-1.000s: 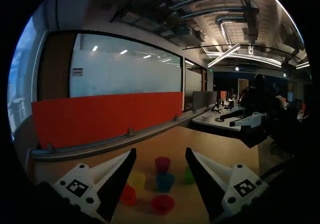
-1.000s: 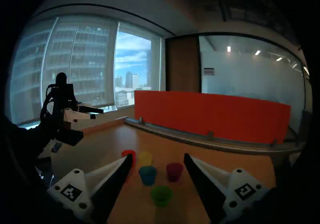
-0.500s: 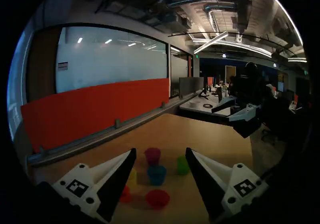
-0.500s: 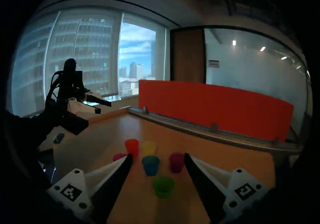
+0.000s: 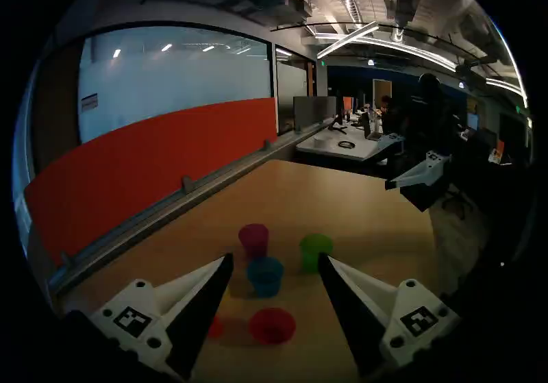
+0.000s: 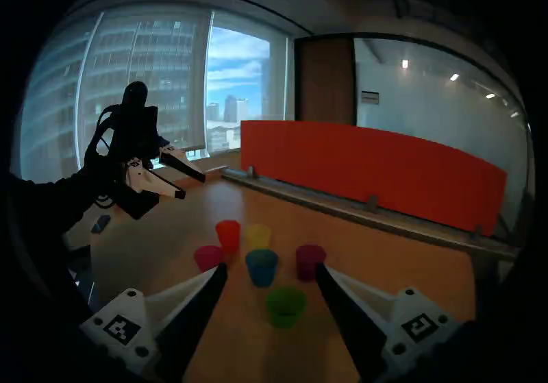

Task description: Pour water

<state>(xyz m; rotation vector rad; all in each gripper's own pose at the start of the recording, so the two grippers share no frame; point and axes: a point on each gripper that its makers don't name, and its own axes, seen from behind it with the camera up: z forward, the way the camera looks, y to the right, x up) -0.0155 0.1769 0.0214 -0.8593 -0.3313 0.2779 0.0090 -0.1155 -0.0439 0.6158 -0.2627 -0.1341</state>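
Several small coloured cups stand in a cluster on a wooden table [image 5: 356, 212]. In the left gripper view a purple cup [image 5: 253, 239], a blue cup [image 5: 265, 275], a green cup [image 5: 315, 251] and a pink cup [image 5: 272, 325] lie ahead of my left gripper [image 5: 274, 258], which hangs open and empty above them. In the right gripper view a red cup [image 6: 228, 234], yellow cup [image 6: 258, 236], pink cup [image 6: 207, 257], blue cup [image 6: 262, 266], purple cup [image 6: 310, 261] and green cup [image 6: 285, 305] sit before my open, empty right gripper [image 6: 270, 268]. The left gripper [image 6: 193, 186] hovers, hand-held, over the table's left side.
An orange divider panel [image 6: 370, 170] with a metal rail runs along the table's far edge. Large windows [image 6: 144, 95] are at the left. Office desks [image 5: 342, 143] and a dark chair stand beyond the table. The right gripper [image 5: 411, 181] floats off the table's right side.
Both views have tipped down toward the cups, which now sit higher in each view. In the right gripper view the left gripper has come closer to the cups.
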